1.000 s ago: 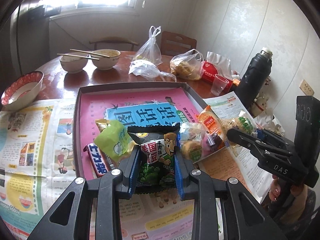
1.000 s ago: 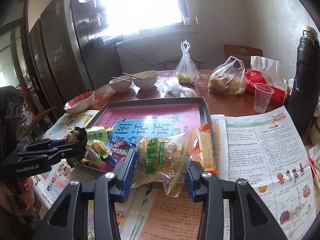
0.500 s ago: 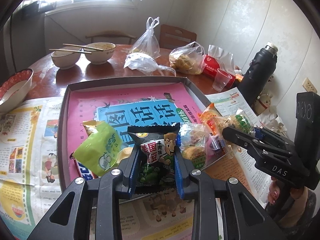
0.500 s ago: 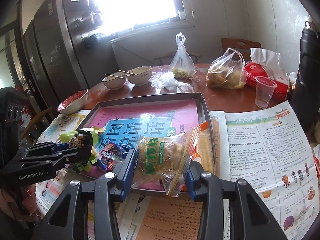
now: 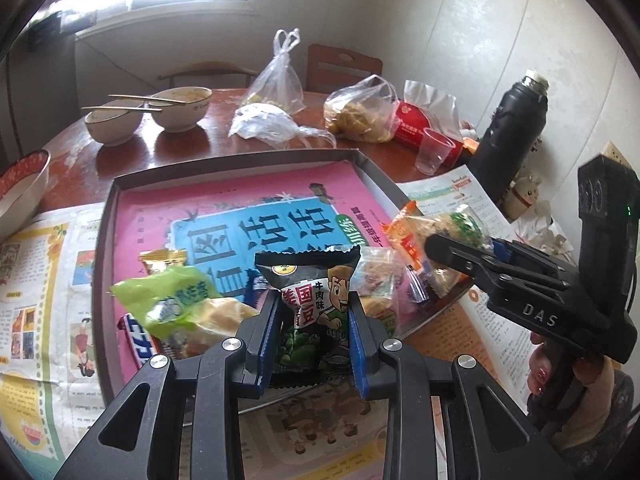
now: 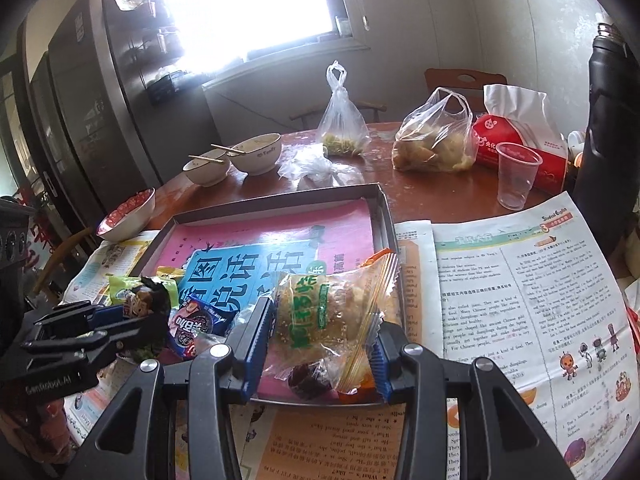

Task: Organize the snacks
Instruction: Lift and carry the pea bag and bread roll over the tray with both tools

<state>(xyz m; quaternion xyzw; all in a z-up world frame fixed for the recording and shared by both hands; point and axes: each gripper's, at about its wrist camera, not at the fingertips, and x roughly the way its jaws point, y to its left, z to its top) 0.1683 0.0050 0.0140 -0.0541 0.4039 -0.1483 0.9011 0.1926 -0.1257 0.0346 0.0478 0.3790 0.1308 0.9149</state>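
Note:
My left gripper (image 5: 312,312) is shut on a black bean snack packet (image 5: 310,292) and holds it over the near edge of the grey tray (image 5: 240,160). My right gripper (image 6: 320,328) is shut on a clear pastry packet with green print (image 6: 324,312) over the tray's (image 6: 280,196) near right corner. The tray has a pink and blue liner. A light green packet (image 5: 176,304), a blue and white bar (image 5: 138,334) and other packets lie along its near side. An Oreo-style packet (image 6: 196,324) lies there too.
Two bowls with chopsticks (image 5: 148,112), a red-rimmed bowl (image 5: 20,176), plastic bags of food (image 5: 360,108), a red tissue pack (image 5: 424,128), a clear cup (image 5: 434,154) and a black flask (image 5: 512,136) stand beyond the tray. Newspapers (image 6: 520,280) cover the near table.
Both grippers have risen and drawn back a little with their packets still held. The view of the tray has shifted, and the light green packet now sits lower left.

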